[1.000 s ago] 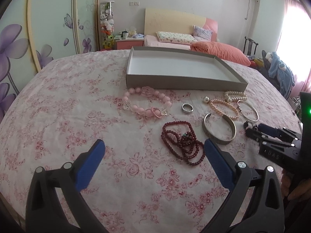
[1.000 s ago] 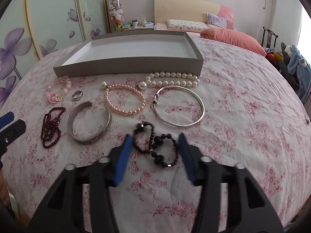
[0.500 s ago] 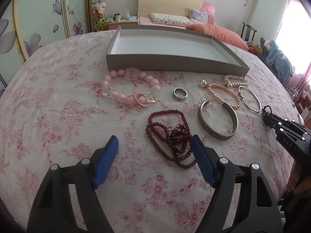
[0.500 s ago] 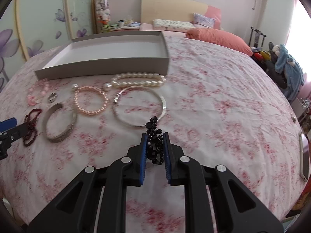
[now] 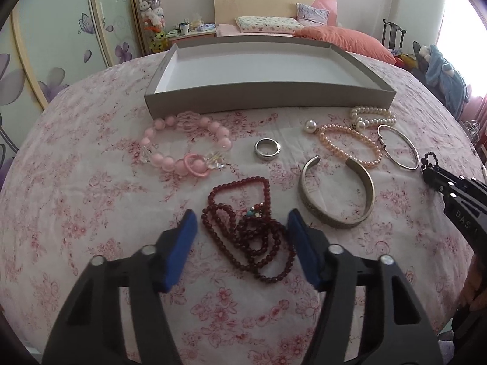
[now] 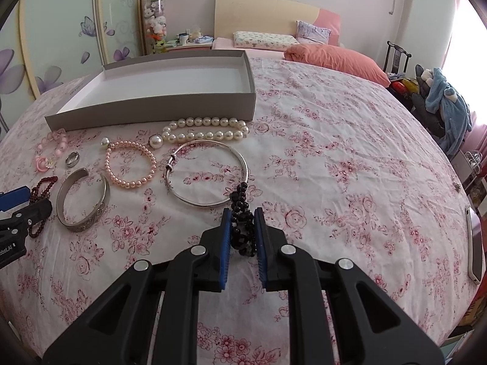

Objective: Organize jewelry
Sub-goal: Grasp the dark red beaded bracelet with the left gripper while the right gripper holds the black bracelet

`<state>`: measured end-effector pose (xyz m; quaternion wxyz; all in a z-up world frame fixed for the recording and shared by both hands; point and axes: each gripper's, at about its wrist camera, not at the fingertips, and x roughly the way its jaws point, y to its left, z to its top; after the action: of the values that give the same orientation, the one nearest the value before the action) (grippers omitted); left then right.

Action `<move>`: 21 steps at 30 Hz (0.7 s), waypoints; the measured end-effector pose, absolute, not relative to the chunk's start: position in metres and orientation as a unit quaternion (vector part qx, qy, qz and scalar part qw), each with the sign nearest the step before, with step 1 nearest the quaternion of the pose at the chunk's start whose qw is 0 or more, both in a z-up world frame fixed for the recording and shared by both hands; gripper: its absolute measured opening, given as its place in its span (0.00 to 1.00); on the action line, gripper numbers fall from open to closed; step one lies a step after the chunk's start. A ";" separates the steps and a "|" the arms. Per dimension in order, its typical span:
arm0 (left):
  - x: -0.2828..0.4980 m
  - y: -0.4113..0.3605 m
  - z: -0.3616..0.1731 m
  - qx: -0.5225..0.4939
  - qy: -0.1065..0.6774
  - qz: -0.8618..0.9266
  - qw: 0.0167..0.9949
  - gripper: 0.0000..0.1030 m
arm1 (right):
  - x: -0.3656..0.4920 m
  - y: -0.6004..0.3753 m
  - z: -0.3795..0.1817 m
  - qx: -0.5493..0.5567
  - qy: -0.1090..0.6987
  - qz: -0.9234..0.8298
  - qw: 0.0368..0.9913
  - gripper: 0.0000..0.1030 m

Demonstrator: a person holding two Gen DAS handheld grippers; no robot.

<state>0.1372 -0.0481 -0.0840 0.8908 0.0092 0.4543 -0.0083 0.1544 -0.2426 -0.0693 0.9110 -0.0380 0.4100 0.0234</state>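
Observation:
A dark red bead strand point(image 5: 258, 243) lies coiled on the floral bedspread between the blue pads of my left gripper point(image 5: 240, 222). Its jaws are closing around the strand, and the left pad still stands apart from the beads. My right gripper point(image 6: 242, 213) is shut on a black bead bracelet point(image 6: 240, 197), which sticks out past its fingertips just above the cloth. In the left wrist view the right gripper point(image 5: 426, 170) shows at the right edge with the black beads at its tip. An empty grey tray point(image 5: 268, 97) point(image 6: 152, 112) sits beyond the jewelry.
Between the grippers and the tray lie a pink bead bracelet point(image 5: 158, 124), a silver ring point(image 5: 258, 153), a silver cuff point(image 5: 368, 188), a pink pearl bracelet point(image 5: 334, 127), white pearls point(image 5: 371, 111) and a thin silver bangle point(image 6: 237, 155). A phone point(image 6: 474, 243) lies at the bed's right edge.
My left gripper has moved forward over the red strand and its jaws have narrowed around it. My right gripper closed on the black bracelet and carried it a little to the right.

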 end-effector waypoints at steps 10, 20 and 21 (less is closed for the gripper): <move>0.134 -0.026 -0.081 -0.019 0.446 -0.001 0.895 0.16 | 0.154 -0.242 -0.069 -0.038 0.410 0.026 0.911 0.15; 0.126 -0.006 -0.080 -0.045 0.445 -0.011 0.894 0.15 | 0.136 -0.231 -0.066 -0.013 0.417 0.098 0.904 0.12; 0.125 -0.004 -0.080 -0.050 0.445 -0.013 0.894 0.15 | 0.134 -0.230 -0.066 -0.011 0.414 0.106 0.904 0.12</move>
<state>0.1253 -0.0039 -0.0801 0.8939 -0.0501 0.4453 -0.0130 0.1345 -0.2297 -0.0657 0.9039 -0.0108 0.4143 0.1058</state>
